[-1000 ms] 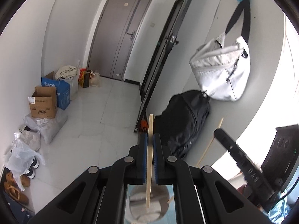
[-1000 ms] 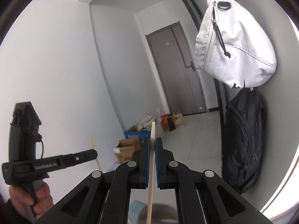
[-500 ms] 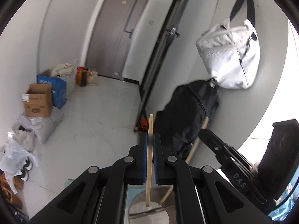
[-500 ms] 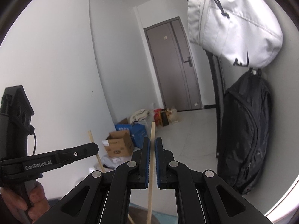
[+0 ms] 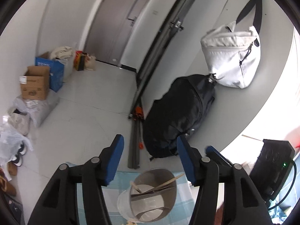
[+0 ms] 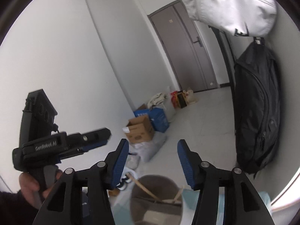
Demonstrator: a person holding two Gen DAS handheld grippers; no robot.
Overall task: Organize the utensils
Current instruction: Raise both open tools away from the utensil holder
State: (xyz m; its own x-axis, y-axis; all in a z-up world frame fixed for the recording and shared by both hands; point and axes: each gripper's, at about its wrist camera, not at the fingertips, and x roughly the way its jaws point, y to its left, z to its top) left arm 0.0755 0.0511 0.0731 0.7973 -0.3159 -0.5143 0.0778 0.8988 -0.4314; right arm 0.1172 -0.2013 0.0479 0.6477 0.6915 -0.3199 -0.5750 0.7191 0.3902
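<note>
Left gripper (image 5: 150,150): we see its jaws just sprung apart, nothing between them.
Right gripper (image 6: 152,153): ours likewise, just spread, empty.
Chopsticks (image 5: 168,181): both lean inside the metal holder (image 5: 168,206).
Surface: we see a pale blue checked cloth (image 5: 120,180) under the holder.
Room: white tiled floor (image 5: 90,112), grey door (image 5: 120,18), cardboard box (image 5: 34,86), black backpack (image 5: 180,116).

Chopsticks (image 5: 169,181) and divider across holder (image 5: 150,213) mouth.
</note>
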